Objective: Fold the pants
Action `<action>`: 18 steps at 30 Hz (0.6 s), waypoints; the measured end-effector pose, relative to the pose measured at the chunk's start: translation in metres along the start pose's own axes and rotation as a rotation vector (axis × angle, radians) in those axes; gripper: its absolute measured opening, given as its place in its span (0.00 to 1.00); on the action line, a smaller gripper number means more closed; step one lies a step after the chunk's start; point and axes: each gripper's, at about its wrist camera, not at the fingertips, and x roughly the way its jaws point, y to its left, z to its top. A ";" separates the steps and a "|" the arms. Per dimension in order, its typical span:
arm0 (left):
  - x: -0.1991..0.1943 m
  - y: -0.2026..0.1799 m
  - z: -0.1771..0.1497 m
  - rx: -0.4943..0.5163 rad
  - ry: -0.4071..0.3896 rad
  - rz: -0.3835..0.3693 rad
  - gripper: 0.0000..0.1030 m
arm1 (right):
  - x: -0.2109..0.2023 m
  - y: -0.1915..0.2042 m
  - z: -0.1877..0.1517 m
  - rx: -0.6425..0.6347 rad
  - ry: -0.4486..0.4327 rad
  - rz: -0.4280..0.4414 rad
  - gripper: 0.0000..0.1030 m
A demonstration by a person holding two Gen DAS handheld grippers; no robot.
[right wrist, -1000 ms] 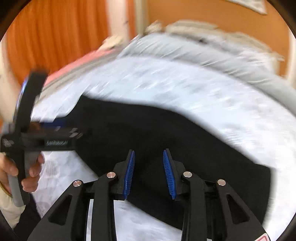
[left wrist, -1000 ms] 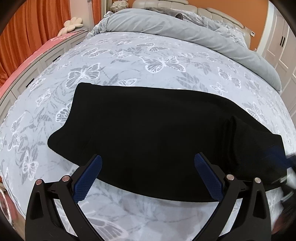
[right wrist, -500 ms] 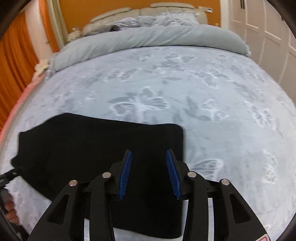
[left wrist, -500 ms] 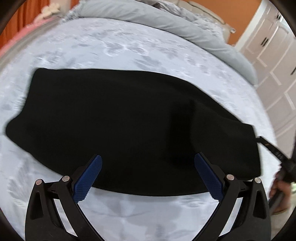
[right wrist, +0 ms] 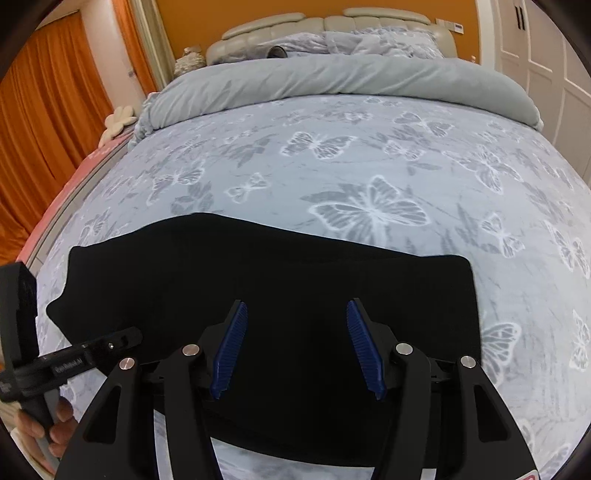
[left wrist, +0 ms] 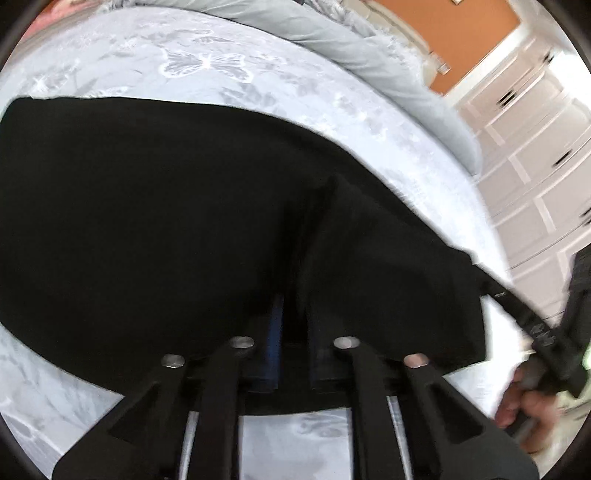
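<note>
Black pants lie folded in a long band across the butterfly-print bedspread. My left gripper is shut on the pants' near edge; black cloth rises in a ridge between its blue pads. My right gripper is open, its blue pads spread over the right part of the pants. The left gripper's body shows at the lower left of the right wrist view, and the right gripper's body at the right of the left wrist view.
A grey duvet is rolled up at the head of the bed below a padded headboard. Orange curtains hang on the left. White wardrobe doors stand on the right.
My left gripper went from wide open to shut on the pants' near edge. My right gripper opened wider and swung round to face the head of the bed.
</note>
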 end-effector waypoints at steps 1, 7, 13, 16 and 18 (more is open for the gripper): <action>-0.005 0.003 0.002 -0.019 -0.002 -0.015 0.09 | -0.003 0.005 0.000 -0.004 -0.013 0.015 0.54; -0.048 0.023 0.009 -0.038 -0.080 0.064 0.52 | 0.015 0.027 -0.009 -0.104 0.032 -0.031 0.62; -0.132 0.084 0.015 -0.219 -0.352 0.503 0.95 | 0.009 0.107 -0.033 -0.432 -0.038 0.028 0.62; -0.138 0.120 0.018 -0.336 -0.341 0.606 0.95 | 0.021 0.140 -0.049 -0.558 -0.031 -0.002 0.62; -0.128 0.142 0.017 -0.421 -0.272 0.555 0.95 | 0.027 0.151 -0.054 -0.593 -0.024 -0.015 0.61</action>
